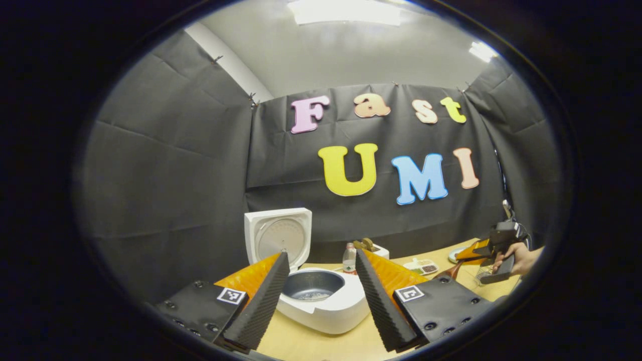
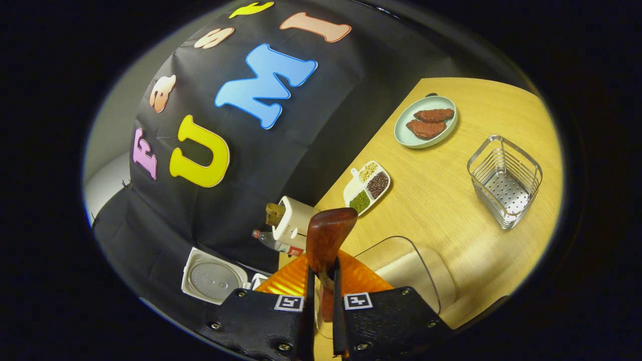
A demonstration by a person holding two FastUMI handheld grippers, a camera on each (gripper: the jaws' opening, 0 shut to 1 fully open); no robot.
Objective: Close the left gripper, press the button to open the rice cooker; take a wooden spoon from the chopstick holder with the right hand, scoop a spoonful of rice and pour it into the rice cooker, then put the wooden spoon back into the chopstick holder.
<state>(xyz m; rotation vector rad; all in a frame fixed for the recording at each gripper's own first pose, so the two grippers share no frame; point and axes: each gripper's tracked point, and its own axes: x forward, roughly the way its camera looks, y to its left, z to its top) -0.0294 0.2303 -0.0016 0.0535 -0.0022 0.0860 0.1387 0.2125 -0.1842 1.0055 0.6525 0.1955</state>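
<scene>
Left gripper (image 1: 321, 296): its 2 fingers stand wide apart with nothing between them, hovering just in front of the rice cooker (image 1: 321, 301), whose lid (image 1: 278, 235) is raised upright so that the inner pot lies exposed between the fingers in the left gripper view. Right gripper (image 2: 321, 296): both fingers are pressed onto the handle of the wooden spoon (image 2: 327, 238), whose long axis runs forward along the fingers, bowl end leading. In the right gripper view a clear container of rice (image 2: 406, 273) sits directly beneath and just beyond the spoon, while the chopstick holder (image 2: 504, 180), a wire basket, stands well apart on the wooden table (image 2: 451, 210). A plate of food (image 2: 426, 123) and a divided dish of grains (image 2: 367, 186) lie farther off. The spoon bowl's contents cannot be told. Judged from this, the cooker lies toward the left of the spoon, so the right hand must carry the spoon across to the open pot.
</scene>
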